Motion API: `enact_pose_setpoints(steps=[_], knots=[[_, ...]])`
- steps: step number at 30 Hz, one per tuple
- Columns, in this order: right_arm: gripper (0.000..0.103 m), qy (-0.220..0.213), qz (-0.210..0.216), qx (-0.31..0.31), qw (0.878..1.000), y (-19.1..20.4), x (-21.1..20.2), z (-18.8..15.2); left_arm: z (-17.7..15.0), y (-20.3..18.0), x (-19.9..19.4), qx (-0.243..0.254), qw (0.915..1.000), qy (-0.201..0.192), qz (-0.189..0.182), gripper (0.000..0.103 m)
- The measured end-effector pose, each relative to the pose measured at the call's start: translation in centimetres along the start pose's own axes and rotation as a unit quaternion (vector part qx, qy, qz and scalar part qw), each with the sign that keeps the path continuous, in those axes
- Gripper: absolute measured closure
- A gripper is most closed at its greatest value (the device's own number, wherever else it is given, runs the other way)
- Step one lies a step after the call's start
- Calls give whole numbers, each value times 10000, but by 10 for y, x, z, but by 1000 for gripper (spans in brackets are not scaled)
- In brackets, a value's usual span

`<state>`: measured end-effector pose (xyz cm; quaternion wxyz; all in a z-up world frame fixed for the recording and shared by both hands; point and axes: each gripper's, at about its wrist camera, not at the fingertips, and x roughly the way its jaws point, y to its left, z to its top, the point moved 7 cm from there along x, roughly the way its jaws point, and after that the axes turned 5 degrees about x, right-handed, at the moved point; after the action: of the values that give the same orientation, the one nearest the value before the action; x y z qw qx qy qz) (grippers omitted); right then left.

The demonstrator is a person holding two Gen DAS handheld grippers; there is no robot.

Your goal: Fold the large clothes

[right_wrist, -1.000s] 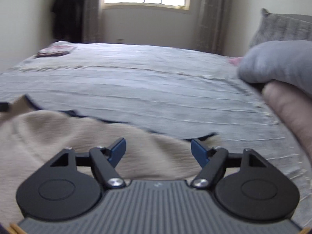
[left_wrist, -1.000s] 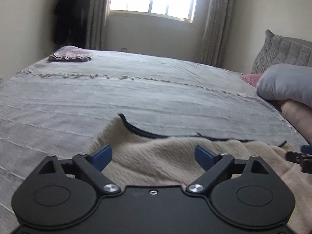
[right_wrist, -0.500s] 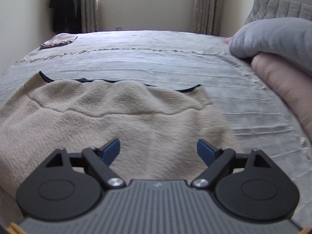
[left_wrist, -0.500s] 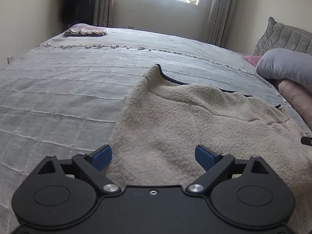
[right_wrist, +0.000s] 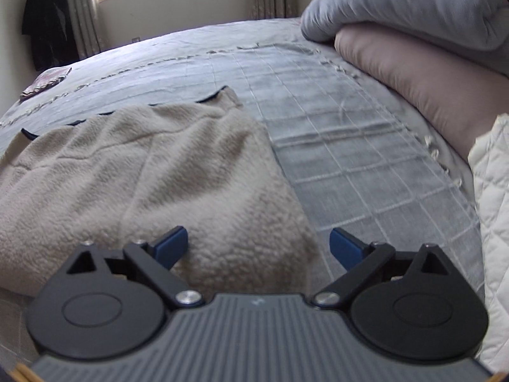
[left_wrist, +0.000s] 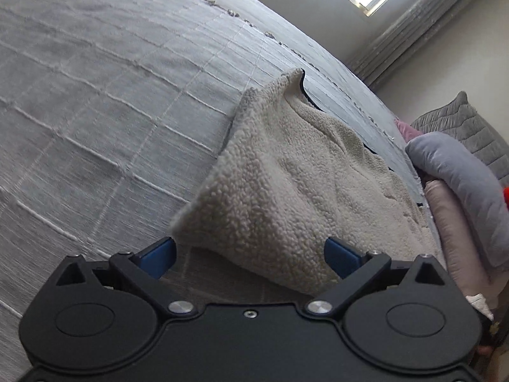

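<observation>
A cream fleece garment with dark trim along its far edge lies spread on the grey bed. It also shows in the right wrist view. My left gripper is open and empty, just behind the garment's near left corner. My right gripper is open and empty, over the garment's near right corner. Neither gripper touches the fleece.
A grey pillow on a pink pillow lies at the right of the bed. A white quilted fabric is at the far right. A small folded cloth lies at the far left corner. A dark coat hangs by the window.
Both grippers have pulled back toward me and risen, so more of the garment shows. The left view has tilted. Both grippers stay open.
</observation>
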<state>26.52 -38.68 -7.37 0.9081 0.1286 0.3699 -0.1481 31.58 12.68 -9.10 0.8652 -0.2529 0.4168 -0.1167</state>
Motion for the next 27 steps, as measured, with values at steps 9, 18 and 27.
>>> enact_pose_setpoints(steps=[9, 18, 27], knots=[[3, 524, 814, 1641, 9817, -34, 37, -8, 0, -10, 50, -1115, 9927, -293, -365, 31], [57, 221, 944, 1505, 9838, -16, 33, -7, 14, -40, 37, -652, 9943, -822, 198, 69], [61, 264, 796, 969, 9918, 17, -32, -11, 18, -53, -44, 254, 9925, -1132, 391, 71]])
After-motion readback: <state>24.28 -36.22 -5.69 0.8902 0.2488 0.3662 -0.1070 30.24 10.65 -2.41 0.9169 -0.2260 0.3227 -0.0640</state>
